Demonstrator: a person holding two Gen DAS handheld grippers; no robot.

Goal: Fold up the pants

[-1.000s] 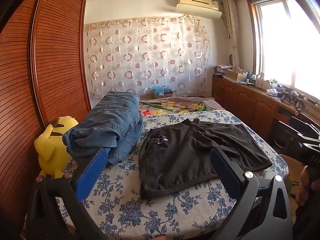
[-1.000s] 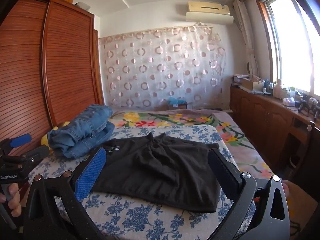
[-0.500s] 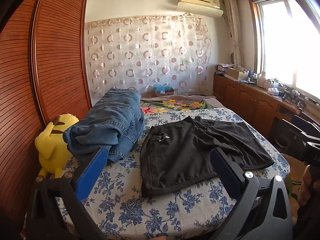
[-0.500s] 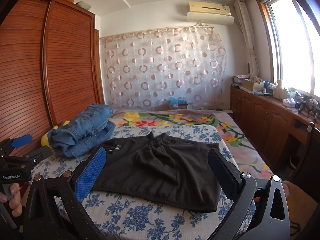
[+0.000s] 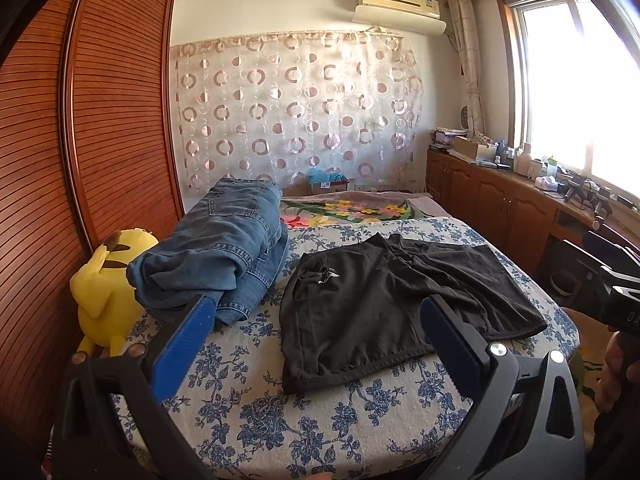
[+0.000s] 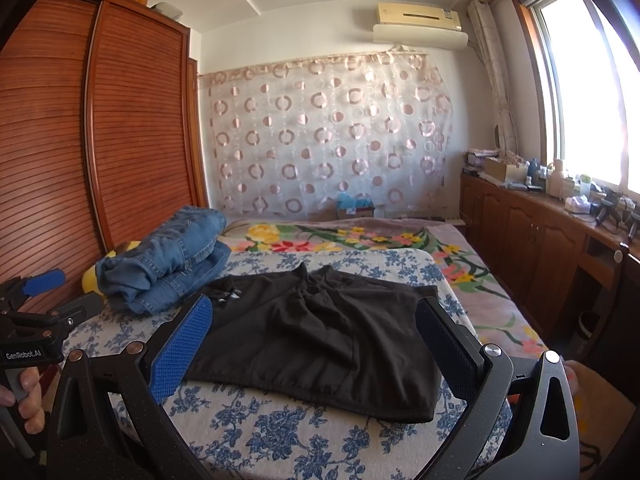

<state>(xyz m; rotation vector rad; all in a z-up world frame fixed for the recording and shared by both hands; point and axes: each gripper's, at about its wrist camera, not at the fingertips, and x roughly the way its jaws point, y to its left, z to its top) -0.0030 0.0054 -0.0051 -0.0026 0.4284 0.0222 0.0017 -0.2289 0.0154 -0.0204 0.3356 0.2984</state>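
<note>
Nothing much has shifted: black shorts (image 5: 384, 312) lie flat on the floral bedspread (image 5: 280, 412), ahead between both spread, empty jaws of left gripper (image 5: 312, 344) and right gripper (image 6: 316, 344). Soft, light, limp; pinch hem corners.

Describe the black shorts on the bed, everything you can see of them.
The black shorts lie spread flat on the bed's blue floral cover, unfolded, both legs open with wrinkles bunched at the middle. The fabric looks thin, matte and soft. A small white mark sits on the part nearest the jeans, which lie close beside them. One hem reaches the bed's near edge. Neither gripper touches them.
</note>
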